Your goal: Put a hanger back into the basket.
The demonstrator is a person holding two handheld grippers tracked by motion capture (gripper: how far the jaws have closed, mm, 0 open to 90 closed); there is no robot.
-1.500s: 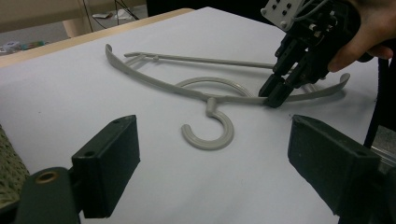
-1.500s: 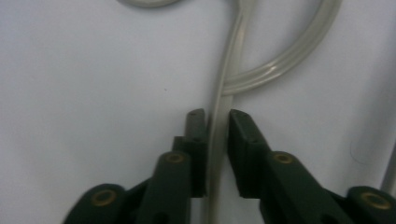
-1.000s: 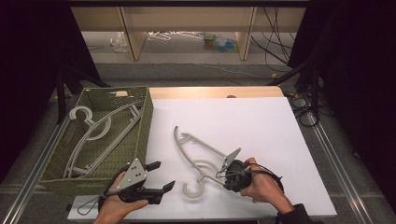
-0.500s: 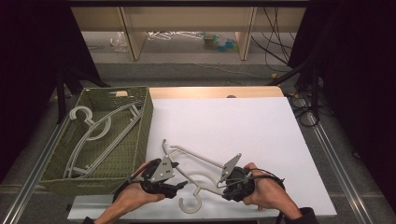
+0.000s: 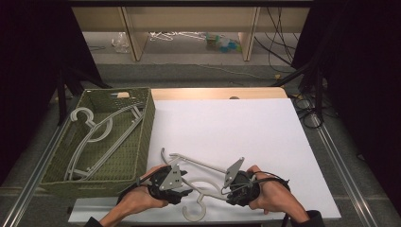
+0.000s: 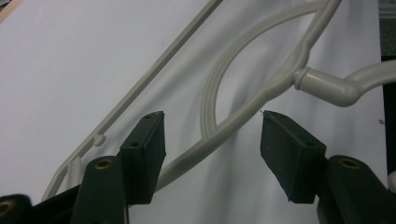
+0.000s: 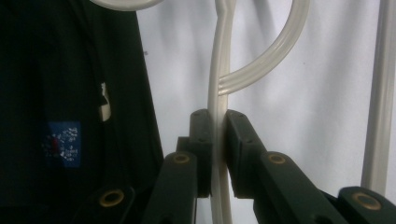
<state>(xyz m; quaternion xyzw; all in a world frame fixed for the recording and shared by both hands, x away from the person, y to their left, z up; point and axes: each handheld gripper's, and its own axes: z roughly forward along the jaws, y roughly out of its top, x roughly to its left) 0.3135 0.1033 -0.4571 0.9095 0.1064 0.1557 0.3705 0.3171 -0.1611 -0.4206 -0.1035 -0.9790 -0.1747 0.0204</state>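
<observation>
Two grippers are working at the near edge of the white sheet (image 5: 227, 127), one in each of your hands. Your right gripper (image 7: 215, 140) is pinching an arm of the pale plastic hanger (image 5: 201, 182) between its pressed-together jaws; your left gripper (image 6: 212, 140) is holding its jaws spread, with another arm of that hanger running through the gap and touching neither pad.

One hanger is lying on the sheet between your hands, its hook (image 5: 195, 213) pointing toward you. At least one more hanger (image 5: 92, 130) is resting in the single green woven basket (image 5: 146, 137) just left of the sheet; its bars are overlapping, so you could be looking at two there.

Your hands are covering much of both grippers in the high view, and the bottom edge is cutting off your forearms. Something dark is blocking the left side of the right gripper view.

Beyond the table, wooden shelving (image 5: 184, 28) is standing against the far side, with loose items on the floor beneath it that are too small to name. Black drapes are closing in both sides.
</observation>
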